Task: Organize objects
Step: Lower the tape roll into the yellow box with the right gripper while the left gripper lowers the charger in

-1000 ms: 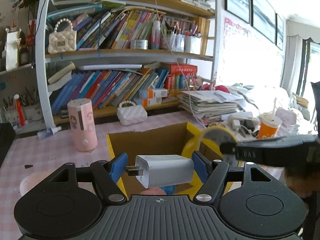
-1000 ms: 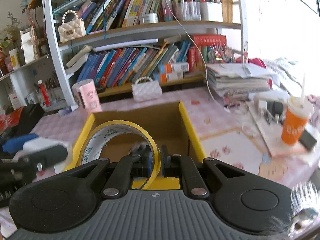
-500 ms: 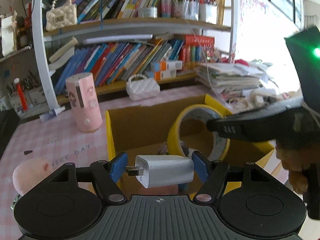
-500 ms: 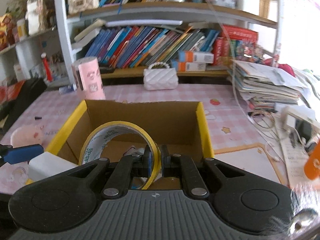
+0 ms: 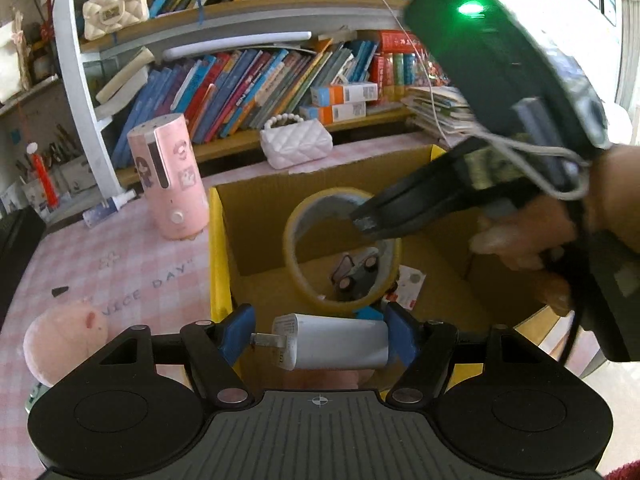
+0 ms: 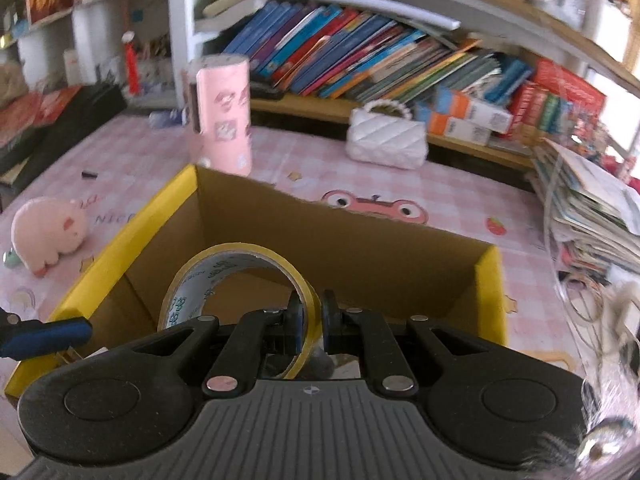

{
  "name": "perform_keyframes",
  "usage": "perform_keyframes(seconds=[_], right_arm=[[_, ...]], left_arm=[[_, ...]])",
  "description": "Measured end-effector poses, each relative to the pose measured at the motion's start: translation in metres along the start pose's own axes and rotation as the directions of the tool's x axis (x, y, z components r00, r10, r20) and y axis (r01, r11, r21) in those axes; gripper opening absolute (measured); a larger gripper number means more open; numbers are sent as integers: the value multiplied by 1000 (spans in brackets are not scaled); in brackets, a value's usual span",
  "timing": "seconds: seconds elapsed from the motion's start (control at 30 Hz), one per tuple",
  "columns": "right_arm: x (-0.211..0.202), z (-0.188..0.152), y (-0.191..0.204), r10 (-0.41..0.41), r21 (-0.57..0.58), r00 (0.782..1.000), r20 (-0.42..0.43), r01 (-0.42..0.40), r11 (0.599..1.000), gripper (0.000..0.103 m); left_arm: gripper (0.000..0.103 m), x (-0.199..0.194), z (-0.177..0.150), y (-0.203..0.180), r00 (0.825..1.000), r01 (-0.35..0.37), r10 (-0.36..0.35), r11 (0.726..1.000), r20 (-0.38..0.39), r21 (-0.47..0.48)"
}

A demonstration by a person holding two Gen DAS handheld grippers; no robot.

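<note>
While both tongs hovered over the open cardboard box (image 5: pixel 256 232), each had something pinched. The left tongs (image 5: pixel 318 340) were clamped on a white charger (image 5: pixel 336 346), its metal plug against the left blue pad, held just above the box's near edge. The right tongs (image 6: pixel 311 316) were squeezed together on the wall of a yellow tape roll (image 6: pixel 224 280), which hung upright inside the box opening; the lower part of the roll was hidden behind the tongs' body in the right view. Through the roll in the left view I could make out a small toy car (image 5: pixel 356 274) on the box floor, plus a bit of printed card (image 5: pixel 410 286), half covered. On the pink checked counter (image 6: pixel 440 196) sat a pink cylinder (image 5: pixel 168 176), a white quilted purse (image 6: pixel 386 138) and a pink plush (image 6: pixel 48 232). The right edge of the right view was too blurry to read.
</note>
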State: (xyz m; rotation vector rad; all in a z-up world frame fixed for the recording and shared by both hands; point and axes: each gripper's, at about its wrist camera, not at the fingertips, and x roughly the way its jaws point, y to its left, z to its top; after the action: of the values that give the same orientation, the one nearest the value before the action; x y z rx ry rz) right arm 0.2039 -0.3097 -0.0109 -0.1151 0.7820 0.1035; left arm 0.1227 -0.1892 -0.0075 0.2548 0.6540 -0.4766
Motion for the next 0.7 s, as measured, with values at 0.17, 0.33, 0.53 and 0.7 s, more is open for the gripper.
perform_keyframes(seconds=[0.17, 0.33, 0.53, 0.7], right_arm=[[15, 6, 10, 25, -53, 999, -37, -27, 998, 9], [24, 9, 13, 33, -82, 998, -61, -38, 996, 9], [30, 11, 12, 41, -94, 997, -71, -48, 994, 11], [29, 11, 11, 55, -90, 996, -69, -61, 994, 19]], left_arm=[[71, 4, 3, -1, 1000, -3, 3, 1000, -4, 5], [71, 8, 4, -3, 1000, -14, 14, 1000, -7, 14], [72, 12, 7, -4, 999, -31, 31, 999, -12, 16], [73, 8, 9, -6, 999, -49, 48, 998, 18, 32]])
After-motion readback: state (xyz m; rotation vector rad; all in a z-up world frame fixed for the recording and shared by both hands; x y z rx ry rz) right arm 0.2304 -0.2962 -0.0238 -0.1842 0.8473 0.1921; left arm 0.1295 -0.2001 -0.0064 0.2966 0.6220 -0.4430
